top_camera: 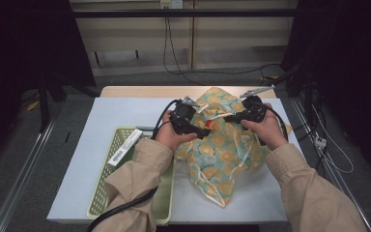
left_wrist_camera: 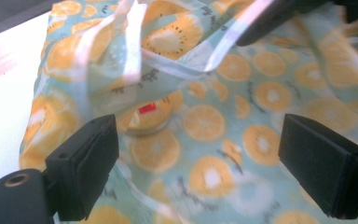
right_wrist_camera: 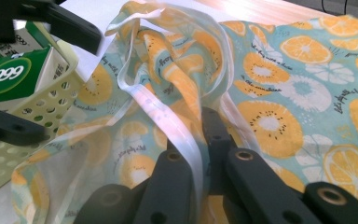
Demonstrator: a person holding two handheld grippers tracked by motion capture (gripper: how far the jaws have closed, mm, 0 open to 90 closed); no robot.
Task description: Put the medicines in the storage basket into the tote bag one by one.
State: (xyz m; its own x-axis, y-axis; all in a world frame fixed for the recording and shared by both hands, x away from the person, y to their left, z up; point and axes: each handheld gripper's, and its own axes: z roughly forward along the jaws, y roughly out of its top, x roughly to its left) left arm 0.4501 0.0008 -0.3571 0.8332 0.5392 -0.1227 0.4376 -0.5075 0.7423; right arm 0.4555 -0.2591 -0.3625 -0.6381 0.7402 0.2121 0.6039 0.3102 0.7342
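Note:
A teal cloth bag (top_camera: 222, 150) printed with orange slices lies on the right half of the white table (top_camera: 77, 159). My left gripper (top_camera: 203, 127) is at the bag's left side, open, its jaws spread wide over the cloth (left_wrist_camera: 261, 93) with nothing between them (left_wrist_camera: 200, 158). A round thing with a red label (left_wrist_camera: 145, 112) shows inside the bag's mouth. My right gripper (top_camera: 228, 117) comes in from the right and is shut on the bag's white strap (right_wrist_camera: 168, 112), the strap running between its jaws (right_wrist_camera: 198, 135).
A pale green perforated basket (top_camera: 107, 193) stands at the table's front left, next to the bag. A box (top_camera: 124, 147) lies in it, green with "999" on it (right_wrist_camera: 14, 74). Cables trail on the floor behind the table.

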